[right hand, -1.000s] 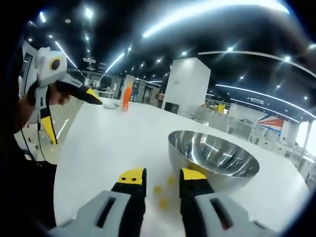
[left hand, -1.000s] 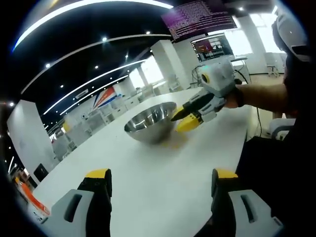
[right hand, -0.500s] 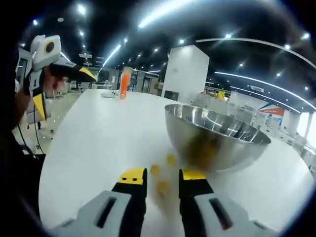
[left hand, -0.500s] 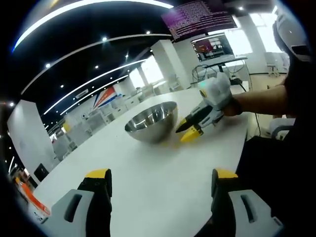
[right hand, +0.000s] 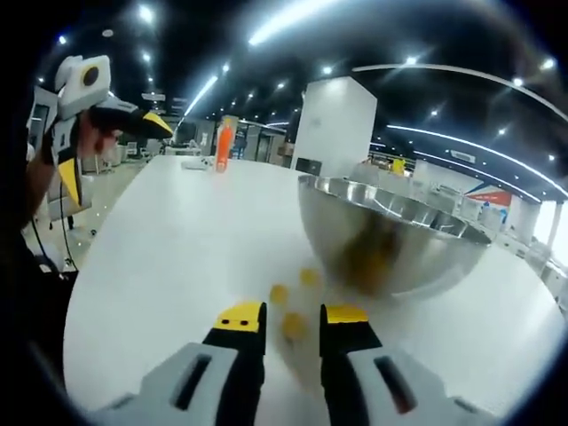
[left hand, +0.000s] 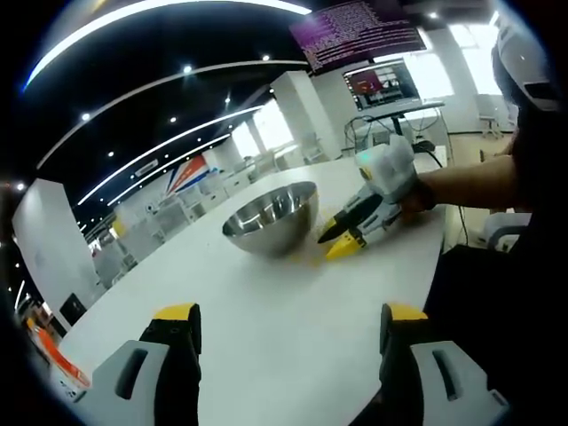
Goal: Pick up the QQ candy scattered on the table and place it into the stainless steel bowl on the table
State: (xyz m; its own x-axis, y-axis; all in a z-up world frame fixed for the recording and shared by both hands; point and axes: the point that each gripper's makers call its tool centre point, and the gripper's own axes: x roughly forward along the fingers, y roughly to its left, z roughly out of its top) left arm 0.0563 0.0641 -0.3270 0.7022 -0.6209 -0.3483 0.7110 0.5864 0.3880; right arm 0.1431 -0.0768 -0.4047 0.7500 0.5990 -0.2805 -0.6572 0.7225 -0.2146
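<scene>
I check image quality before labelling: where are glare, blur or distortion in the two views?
Left gripper view: fisheye bends the ceiling light strips into arcs; the stainless steel bowl is sharp, with bright reflections inside. Right gripper view: the bowl's wall and the yellow candies look soft and smeared; ceiling lamps flare; the table is bright white.

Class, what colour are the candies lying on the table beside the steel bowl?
Yellow. The candies show best in the right gripper view, beside the bowl.
</scene>
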